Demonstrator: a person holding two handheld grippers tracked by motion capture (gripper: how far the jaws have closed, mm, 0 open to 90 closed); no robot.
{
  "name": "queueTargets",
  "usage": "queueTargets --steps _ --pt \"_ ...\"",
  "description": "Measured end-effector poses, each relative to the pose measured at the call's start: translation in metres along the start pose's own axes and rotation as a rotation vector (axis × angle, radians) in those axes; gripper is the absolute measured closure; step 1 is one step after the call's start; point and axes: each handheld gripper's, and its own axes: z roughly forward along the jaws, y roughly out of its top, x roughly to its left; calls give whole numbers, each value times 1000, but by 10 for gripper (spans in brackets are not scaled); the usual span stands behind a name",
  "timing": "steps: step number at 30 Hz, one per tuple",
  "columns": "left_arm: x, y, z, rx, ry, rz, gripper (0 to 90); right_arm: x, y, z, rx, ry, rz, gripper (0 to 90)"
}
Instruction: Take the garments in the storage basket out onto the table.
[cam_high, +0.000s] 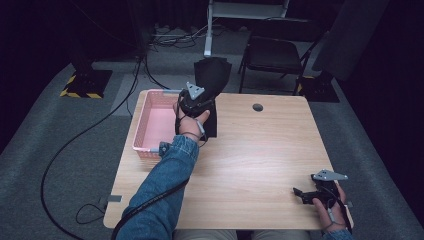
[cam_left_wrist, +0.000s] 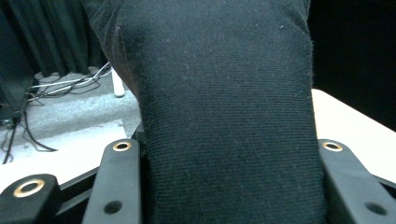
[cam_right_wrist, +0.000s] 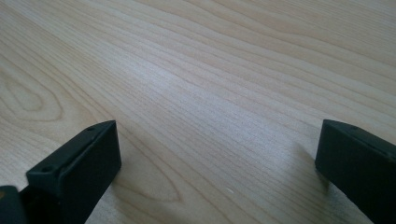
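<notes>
A black folded cloth (cam_high: 212, 75) is raised over the table's far edge, and my left gripper (cam_high: 196, 97) is shut on its lower part. In the left gripper view the black cloth (cam_left_wrist: 224, 107) is pinched between both black jaws and rises out of the top of the picture. A pink plastic basket (cam_high: 150, 125) stands on the table just left of that hand. My right gripper (cam_high: 305, 192) rests low at the table's front right corner, its jaws wide apart with only bare wood (cam_right_wrist: 210, 93) between them.
The light wooden table (cam_high: 255, 155) has a round cable hole (cam_high: 257, 107) near its far edge. A black chair (cam_high: 275, 55) and a white desk leg (cam_high: 209, 35) stand behind the table. Cables (cam_high: 75, 145) lie on the grey floor at left.
</notes>
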Motion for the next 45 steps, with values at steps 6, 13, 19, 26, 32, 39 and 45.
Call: queueTargets --steps 6,13,19,26,32,39,45 --pt "-13 -1 7 -1 -16 -5 495 0 0 0 0 1 -1 0" --pt "-26 -7 15 -6 -19 13 495 0 0 0 0 2 -2 0" --pt "-40 -13 25 2 -39 15 493 0 0 0 0 3 -3 0" --pt "-55 -21 35 11 -59 26 492 0 0 0 0 4 -3 0" --pt "-66 -28 42 18 -77 23 492 0 0 0 0 4 -3 0" --pt "-76 -36 51 22 -100 26 491 0 0 0 0 3 -3 0" --pt "-81 -43 57 31 -108 26 490 0 0 0 1 3 -4 0"
